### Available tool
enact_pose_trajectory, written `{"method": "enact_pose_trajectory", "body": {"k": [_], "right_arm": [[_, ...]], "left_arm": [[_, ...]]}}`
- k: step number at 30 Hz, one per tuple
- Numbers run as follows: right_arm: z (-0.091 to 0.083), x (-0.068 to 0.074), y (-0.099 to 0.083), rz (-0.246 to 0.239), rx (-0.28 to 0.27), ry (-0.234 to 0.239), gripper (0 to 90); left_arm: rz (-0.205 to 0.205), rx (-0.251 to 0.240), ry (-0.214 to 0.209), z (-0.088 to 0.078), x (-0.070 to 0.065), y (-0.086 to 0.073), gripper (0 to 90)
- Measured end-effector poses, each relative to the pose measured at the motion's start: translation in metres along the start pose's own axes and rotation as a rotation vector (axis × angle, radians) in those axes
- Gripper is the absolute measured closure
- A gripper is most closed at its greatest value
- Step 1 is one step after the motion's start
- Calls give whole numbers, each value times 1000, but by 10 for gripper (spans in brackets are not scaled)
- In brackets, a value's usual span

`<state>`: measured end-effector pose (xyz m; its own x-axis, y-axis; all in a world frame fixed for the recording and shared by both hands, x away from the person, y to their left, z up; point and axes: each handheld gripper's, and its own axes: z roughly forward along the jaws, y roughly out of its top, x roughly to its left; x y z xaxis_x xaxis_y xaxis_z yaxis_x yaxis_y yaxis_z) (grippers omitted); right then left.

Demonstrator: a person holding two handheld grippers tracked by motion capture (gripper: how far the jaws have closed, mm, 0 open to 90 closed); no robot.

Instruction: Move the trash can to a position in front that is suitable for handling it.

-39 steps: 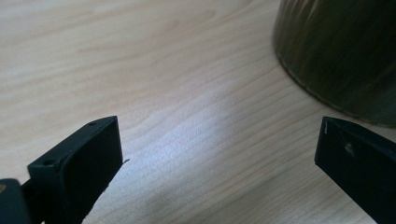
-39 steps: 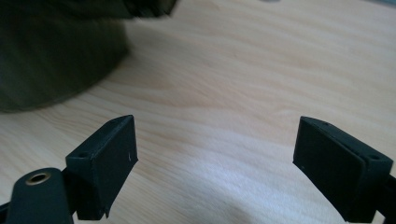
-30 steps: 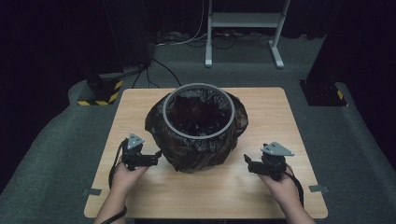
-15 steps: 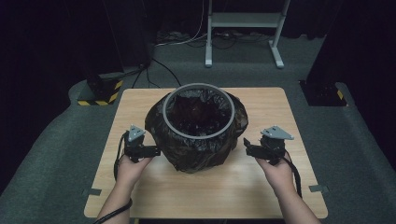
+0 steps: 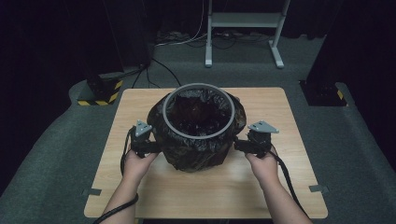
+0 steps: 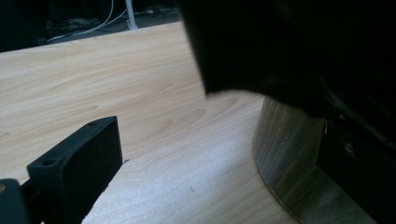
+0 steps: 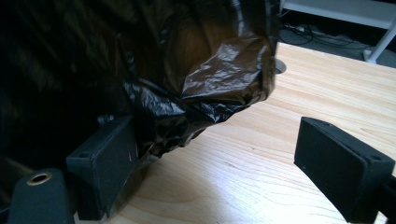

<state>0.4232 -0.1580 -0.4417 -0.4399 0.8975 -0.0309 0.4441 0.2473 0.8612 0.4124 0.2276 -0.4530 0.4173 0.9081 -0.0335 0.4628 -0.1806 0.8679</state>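
black plastic bag (image 5: 198,135) is draping over the bin (image 5: 198,91) mid-table from above, and i'm holding the left gripper (image 5: 150,148) and right gripper (image 5: 239,145) at its sides. left gripper view: jaws standing apart, empty beside the bin's wall (image 6: 285,154). right gripper view: jaws gaping, bag (image 7: 196,93) brushing one.

We have bare surface (image 5: 280,186) from 4 to 8 o'clock of the bin (image 5: 198,128), and more behind it at 12. The bin itself, wrapped in its black bag (image 5: 196,154), blocks the middle. Our left gripper (image 5: 152,147) sits tight against it at 9 o'clock, our right gripper (image 5: 239,145) at 3; in the right gripper view one of its fingers (image 7: 107,163) touches the hanging bag (image 7: 205,98), the other stands over open wood.
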Motion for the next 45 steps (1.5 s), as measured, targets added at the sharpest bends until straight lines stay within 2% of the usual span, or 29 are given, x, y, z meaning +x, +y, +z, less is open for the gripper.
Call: {"method": "enact_pose_trajectory", "body": {"k": [3, 6, 9, 12, 14, 18, 22, 28, 32, 37, 44, 45], "right_arm": [[5, 6, -2, -12, -13, 12, 131], [8, 10, -2, -28, -25, 17, 139], [10, 9, -2, -12, -31, 22, 140], [10, 8, -3, -19, -32, 26, 144], [10, 6, -3, -30, -34, 27, 157], [7, 4, -4, -38, -40, 18, 190], [5, 1, -6, -27, -43, 7, 208], [-1, -5, -11, -24, -45, 3, 208], [-5, -9, -13, -5, -49, -1, 221], [-12, -15, -17, 8, -57, -18, 241], [-19, -20, -21, 14, -68, -6, 239], [-19, -20, -22, 17, -68, -2, 234]], "left_arm": [[18, -14, 1, 0, -3, 3, 28], [12, -25, 0, 0, -3, 4, 37], [21, -31, -5, 0, -3, 4, 54], [24, -31, -11, 0, -3, 4, 85], [19, -25, -24, 0, -6, 5, 98], [43, -25, -39, 0, -10, 5, 106], [59, -23, -44, 0, -16, 6, 106], [56, -7, -78, 2, -23, 8, 118], [75, 0, -90, 3, -30, 9, 119], [113, 4, -98, 5, -40, 11, 118], [117, 12, -94, 7, -46, 12, 116], [122, 25, -93, 7, -46, 12, 91]]}}
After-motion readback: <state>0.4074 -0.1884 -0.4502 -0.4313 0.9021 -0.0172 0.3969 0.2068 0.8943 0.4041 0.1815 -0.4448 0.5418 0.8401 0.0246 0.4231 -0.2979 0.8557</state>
